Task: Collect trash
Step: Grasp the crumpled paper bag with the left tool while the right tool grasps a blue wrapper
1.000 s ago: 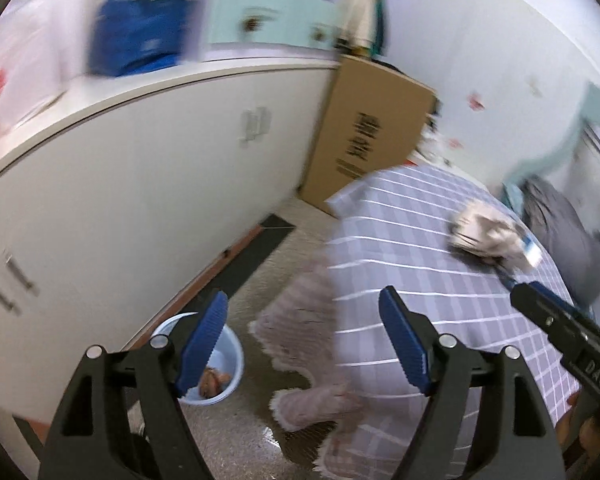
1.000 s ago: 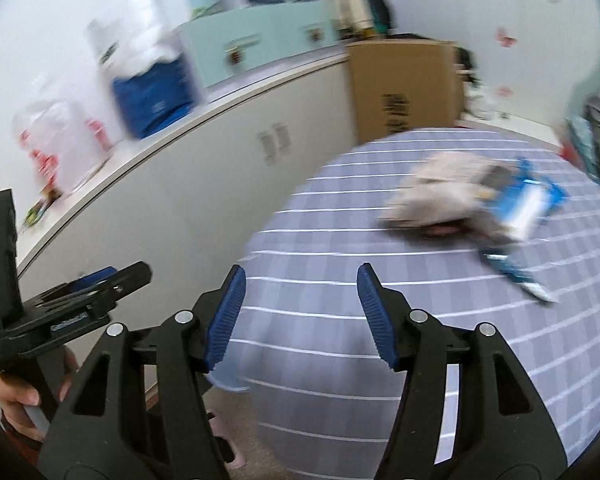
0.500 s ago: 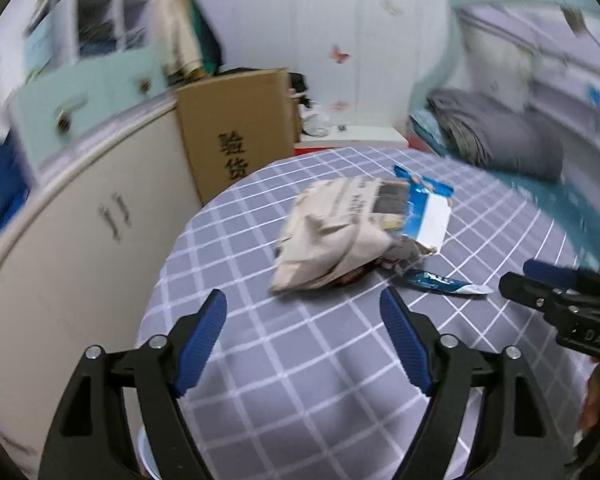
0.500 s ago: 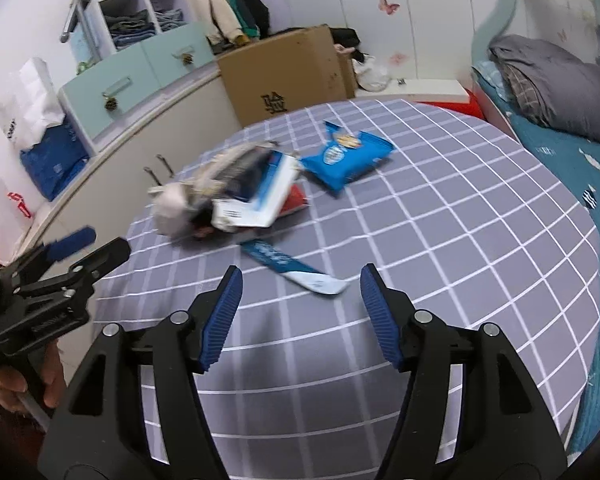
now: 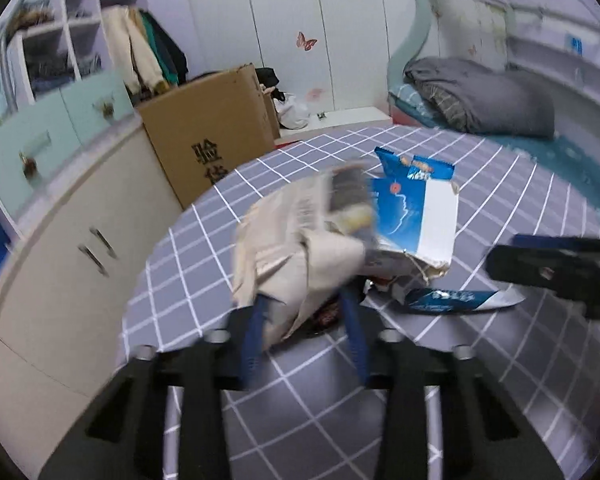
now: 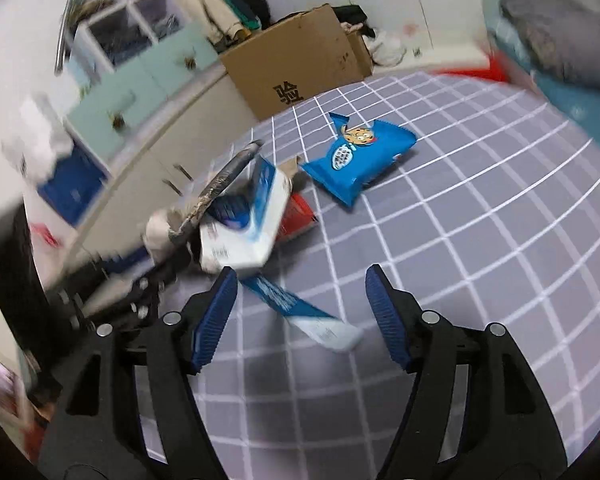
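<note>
Trash lies in a loose group near the left edge of the checked table (image 6: pixel 480 240). The left gripper (image 5: pixel 306 320) is closing; its blue pads (image 5: pixel 254 340) flank the near end of one crumpled newspaper wad (image 5: pixel 296 240), which sits between them. The right gripper (image 6: pixel 300 308) stands wide, still spreading, holding nothing, above one long blue wrapper (image 6: pixel 300 312). Also counted: one torn blue-and-white carton (image 5: pixel 416 216), one blue snack bag (image 6: pixel 356 156).

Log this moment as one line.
left gripper: closing on crumpled newspaper | right gripper: open over blue wrapper strip | table
</note>
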Available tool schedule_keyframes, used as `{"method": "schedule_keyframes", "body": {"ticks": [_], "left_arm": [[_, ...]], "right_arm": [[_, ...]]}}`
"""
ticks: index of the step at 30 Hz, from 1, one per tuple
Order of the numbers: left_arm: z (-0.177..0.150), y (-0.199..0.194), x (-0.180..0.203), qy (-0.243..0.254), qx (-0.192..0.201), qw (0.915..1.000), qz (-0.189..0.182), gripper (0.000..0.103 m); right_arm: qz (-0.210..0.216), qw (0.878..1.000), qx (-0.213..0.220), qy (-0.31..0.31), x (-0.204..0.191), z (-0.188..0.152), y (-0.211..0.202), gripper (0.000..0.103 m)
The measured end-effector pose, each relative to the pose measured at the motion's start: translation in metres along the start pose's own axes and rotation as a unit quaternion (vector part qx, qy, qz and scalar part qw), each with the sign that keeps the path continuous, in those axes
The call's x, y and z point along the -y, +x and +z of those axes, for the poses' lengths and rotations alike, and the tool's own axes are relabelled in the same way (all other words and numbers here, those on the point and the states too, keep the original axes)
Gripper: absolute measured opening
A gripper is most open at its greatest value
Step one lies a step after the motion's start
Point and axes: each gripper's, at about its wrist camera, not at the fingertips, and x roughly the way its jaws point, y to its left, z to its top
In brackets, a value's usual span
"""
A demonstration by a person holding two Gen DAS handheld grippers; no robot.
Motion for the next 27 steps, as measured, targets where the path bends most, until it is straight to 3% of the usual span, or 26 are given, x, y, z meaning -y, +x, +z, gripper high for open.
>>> {"method": "schedule_keyframes", "body": {"ticks": [3, 7, 11, 12, 21, 27], "left_arm": [[-0.004, -0.001, -0.008, -0.030, 0.000, 0.9995, -0.013, 0.008], [-0.010, -0.011, -0.020, -0.066, 0.021, 0.9974, -0.021, 0.005], [-0.010, -0.032, -0.032, -0.092, 0.048, 0.9941, -0.032, 0.004], [-0.009, -0.037, -0.037, -0.100, 0.056, 0.9928, -0.036, 0.004], [-0.020, -0.080, -0.077, -0.169, 0.096, 0.9782, -0.073, 0.004], [-0.036, -0.105, -0.096, -0.191, 0.094, 0.9756, -0.052, 0.004]], "right_arm": [[0.036, 0.999, 0.006, 0.030, 0.001, 0.007, 0.008, 0.063], [0.028, 0.999, 0.004, 0.046, -0.003, 0.014, 0.027, 0.056], [0.032, 0.998, 0.011, 0.046, -0.004, 0.021, 0.036, 0.030], [0.035, 0.998, 0.015, 0.044, -0.006, 0.022, 0.036, 0.010], [0.035, 0.995, 0.088, -0.009, -0.046, 0.027, -0.008, 0.004], [0.031, 0.992, 0.121, -0.037, -0.076, 0.025, -0.035, 0.004]]}}
